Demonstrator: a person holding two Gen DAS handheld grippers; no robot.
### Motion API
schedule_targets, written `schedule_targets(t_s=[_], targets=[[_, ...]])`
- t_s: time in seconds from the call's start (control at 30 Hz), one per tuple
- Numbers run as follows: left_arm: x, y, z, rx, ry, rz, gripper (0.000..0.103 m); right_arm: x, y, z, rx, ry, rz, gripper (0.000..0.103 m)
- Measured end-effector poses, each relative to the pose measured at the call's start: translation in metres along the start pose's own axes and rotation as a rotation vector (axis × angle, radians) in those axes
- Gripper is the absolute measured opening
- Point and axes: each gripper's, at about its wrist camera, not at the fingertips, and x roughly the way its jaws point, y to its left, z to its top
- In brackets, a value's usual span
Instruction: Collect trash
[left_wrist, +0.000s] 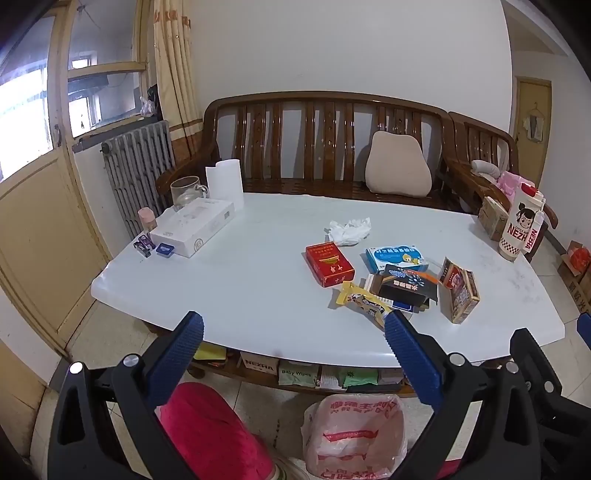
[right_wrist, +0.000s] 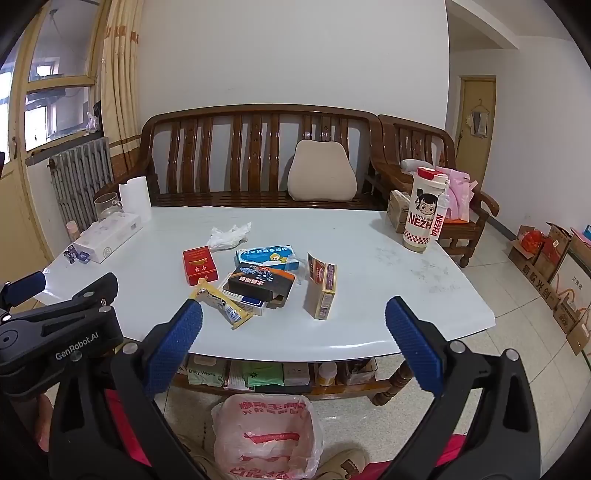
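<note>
Both grippers, left gripper (left_wrist: 293, 325) and right gripper (right_wrist: 293, 312), gape wide, empty, low in frame.
Trash clusters mid-table (right_wrist: 369, 295): crumpled tissue (right_wrist: 228, 236), soft and near weightless; red box (right_wrist: 199, 270) and upright box (right_wrist: 322, 290), likely light, crushable card, best pinched across narrow sides; yellow wrapper (right_wrist: 221, 304) looks slippery. Lined bin (right_wrist: 266, 437) waits bottom centre.

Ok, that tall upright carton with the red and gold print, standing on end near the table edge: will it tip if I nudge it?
Probably. The tall red and gold carton stands on its narrow end, so a push up high should topple it. Its top flap looks open, suggesting it is empty, light and crushable. Both claws are open; grip low across its flat faces.
</note>
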Motion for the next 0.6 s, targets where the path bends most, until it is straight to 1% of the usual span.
schedule_targets(t_s=[0.6], targets=[[0.0004, -0.0065, -0.0014, 0.025, 0.006, -0.001, 0.096, -0.0021, 0.0007, 0.0020, 0.009, -0.002, 0.000, 0.097]])
